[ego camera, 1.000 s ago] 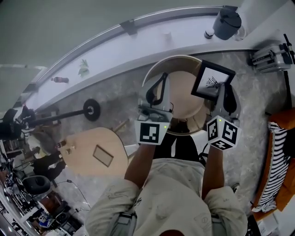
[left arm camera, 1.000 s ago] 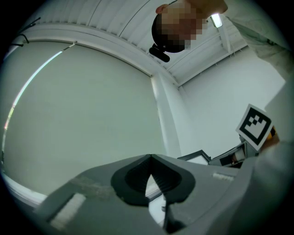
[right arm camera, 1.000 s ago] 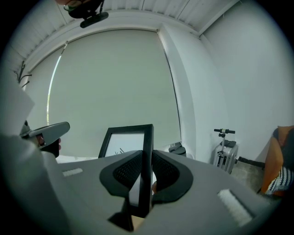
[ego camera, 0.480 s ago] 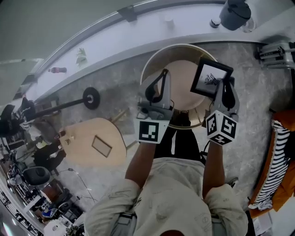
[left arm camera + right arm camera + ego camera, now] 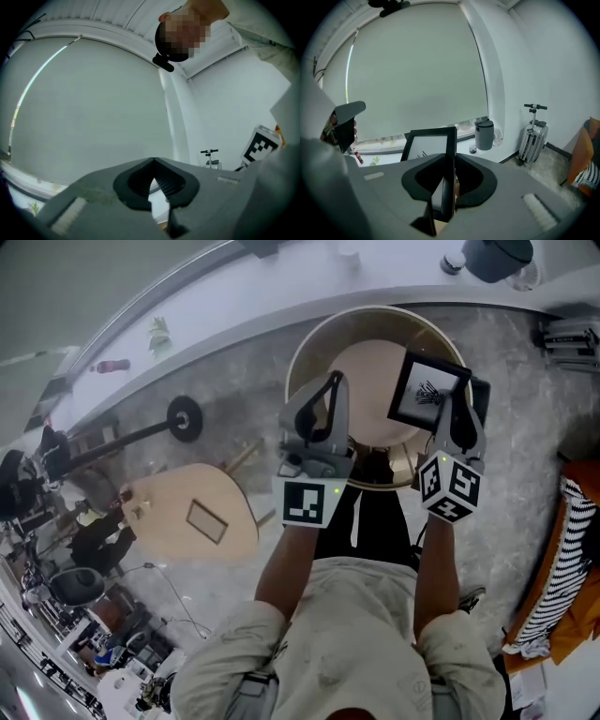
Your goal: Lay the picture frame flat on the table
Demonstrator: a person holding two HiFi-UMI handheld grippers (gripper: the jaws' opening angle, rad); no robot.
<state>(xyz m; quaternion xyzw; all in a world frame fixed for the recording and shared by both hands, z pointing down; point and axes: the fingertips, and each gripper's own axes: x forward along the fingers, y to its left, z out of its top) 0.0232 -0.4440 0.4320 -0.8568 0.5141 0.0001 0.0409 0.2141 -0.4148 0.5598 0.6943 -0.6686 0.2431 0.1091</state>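
Room: grey speckled floor (image 5: 216, 442), a curved white window ledge (image 5: 234, 320) along the far side, and a pale roller blind (image 5: 417, 70) over the window.

Landmark: round table (image 5: 361, 390) with a light wood top and a raised rim, directly ahead of the person.

- Picture frame (image 5: 429, 395): black border, white sheet with a dark spray-like drawing. It sits over the right part of the round table, tilted and not lying flat. Contact with the tabletop cannot be made out.
- Right gripper (image 5: 457, 418): at the near right edge of the round table, jaws clamped on the frame's lower edge, which stands edge-on between the pads.
- Left gripper (image 5: 330, 390): over the near left part of the round table, jaws drawn together at the tips with nothing between them.
- Grey bin (image 5: 483, 134): on the ledge, beyond the round table to its right.
- Suitcase (image 5: 533, 136): on the floor, right of the round table.
- Second wooden table (image 5: 164, 512): well left of the round table, with a small frame (image 5: 206, 521) lying flat on it.
- Red bottle (image 5: 111, 365): on the ledge, far left of the round table.
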